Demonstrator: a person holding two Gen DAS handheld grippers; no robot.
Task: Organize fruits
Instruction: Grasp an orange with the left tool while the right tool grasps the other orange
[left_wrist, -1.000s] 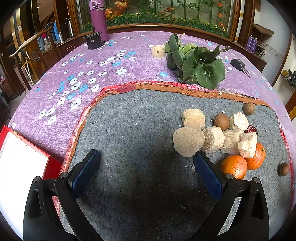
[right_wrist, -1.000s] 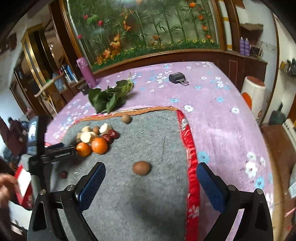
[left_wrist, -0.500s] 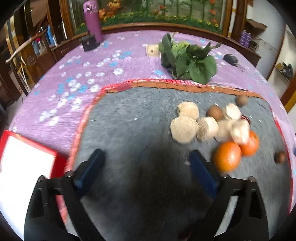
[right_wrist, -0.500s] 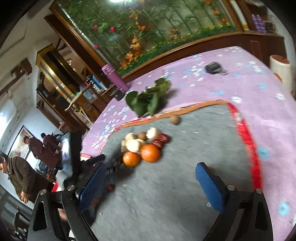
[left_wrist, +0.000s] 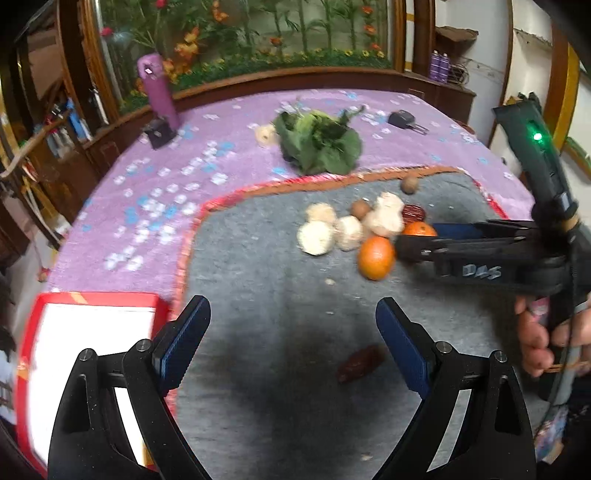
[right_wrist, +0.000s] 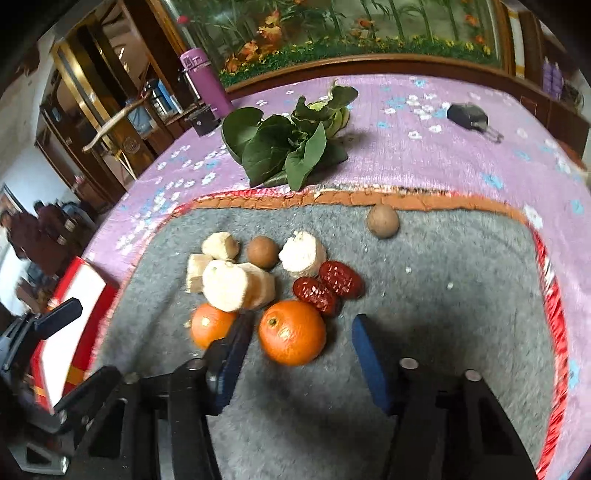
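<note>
Grey felt mat over a purple flowered cloth; fruit bunched near the mat's far side. My right gripper is spread, fingers straddling the nearer orange without pinching it, one finger wedged between it and the second orange to single it out, I judge. Two red dates lie just behind. My left gripper hangs released above a lone date, likely its next pick. Leafy greens sit off the mat.
</note>
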